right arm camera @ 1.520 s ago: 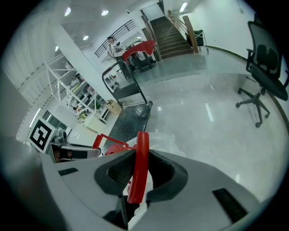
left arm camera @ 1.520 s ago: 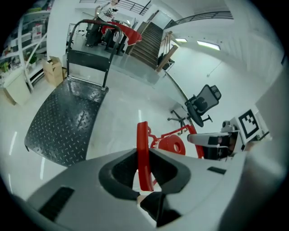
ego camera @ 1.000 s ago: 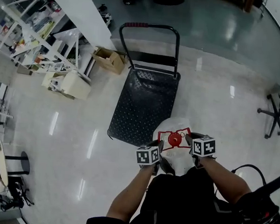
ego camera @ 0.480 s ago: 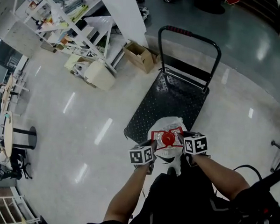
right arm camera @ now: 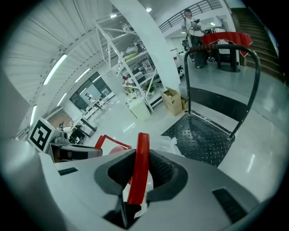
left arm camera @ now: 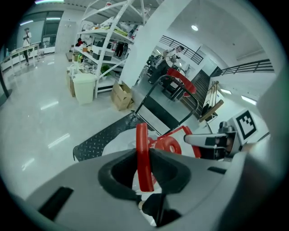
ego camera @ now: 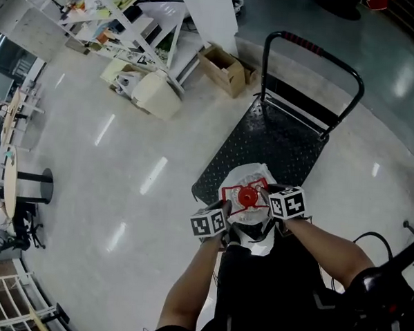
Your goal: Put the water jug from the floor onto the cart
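Observation:
The water jug [ego camera: 252,179] is white with a red cap [ego camera: 247,196] and a red carrying handle, and it hangs off the floor between my two grippers. In the head view it overlaps the near end of the black cart deck [ego camera: 281,137]. My left gripper [ego camera: 225,211] is shut on the left side of the red handle [left arm camera: 143,158]. My right gripper [ego camera: 269,194] is shut on the handle's right side [right arm camera: 139,167]. Beyond the jaws, each gripper view shows the cart deck [right arm camera: 201,135] and its upright push bar [ego camera: 317,51].
A cardboard box [ego camera: 226,69] and a white bin [ego camera: 157,95] stand on the floor left of the cart, in front of white shelving [ego camera: 125,19]. A round black base [ego camera: 36,185] sits at far left. A black cable [ego camera: 369,239] lies at right.
Both grippers have carried the jug toward the cart. The jug now overlaps the deck's near end, where before it hung short of it. The cart's place in the frame has shifted.

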Available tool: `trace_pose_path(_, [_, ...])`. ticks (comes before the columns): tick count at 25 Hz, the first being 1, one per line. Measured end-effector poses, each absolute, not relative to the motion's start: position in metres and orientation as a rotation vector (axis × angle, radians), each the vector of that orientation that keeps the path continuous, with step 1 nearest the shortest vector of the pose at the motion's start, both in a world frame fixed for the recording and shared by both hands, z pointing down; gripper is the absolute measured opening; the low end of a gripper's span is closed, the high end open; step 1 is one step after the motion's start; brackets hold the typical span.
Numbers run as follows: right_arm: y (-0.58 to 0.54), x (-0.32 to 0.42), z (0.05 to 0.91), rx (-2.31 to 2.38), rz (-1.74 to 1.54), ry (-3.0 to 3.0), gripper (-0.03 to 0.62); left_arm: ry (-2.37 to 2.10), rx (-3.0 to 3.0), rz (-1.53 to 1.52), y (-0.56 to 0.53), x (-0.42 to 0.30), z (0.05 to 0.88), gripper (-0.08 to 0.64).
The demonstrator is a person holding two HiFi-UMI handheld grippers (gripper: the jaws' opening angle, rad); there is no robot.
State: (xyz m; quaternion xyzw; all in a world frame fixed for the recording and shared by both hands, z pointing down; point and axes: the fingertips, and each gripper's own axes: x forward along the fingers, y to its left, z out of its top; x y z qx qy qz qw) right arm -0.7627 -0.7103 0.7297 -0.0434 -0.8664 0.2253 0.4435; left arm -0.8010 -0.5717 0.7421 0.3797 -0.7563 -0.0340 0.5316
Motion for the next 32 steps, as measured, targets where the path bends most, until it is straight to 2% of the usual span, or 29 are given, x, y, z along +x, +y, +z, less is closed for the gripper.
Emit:
trace_pose_path(14, [-0.696,-0.827,0.776,0.179,0.638,-2.143,0.080,-1.663,1.109,-0.042,-0.558,-0.894,0.800,0.074])
trace_pose_path(23, [-0.702,-0.793,0.805,0.252,0.618,-2.031,0.080,-1.648,1.174,0.027,-0.558,-0.883,0.807,0.075])
trace_pose_path(28, [-0.711,-0.795,0.789,0.186,0.583,-2.059,0.154,-1.717,1.122,0.081,-0.543,-0.889,0.798,0.094])
trace_pose_path(32, [-0.737,-0.792,0.756,0.148,0.569,-2.131,0.158,-1.857,1.043,0.053,-0.527,-0.905,0.764,0.106])
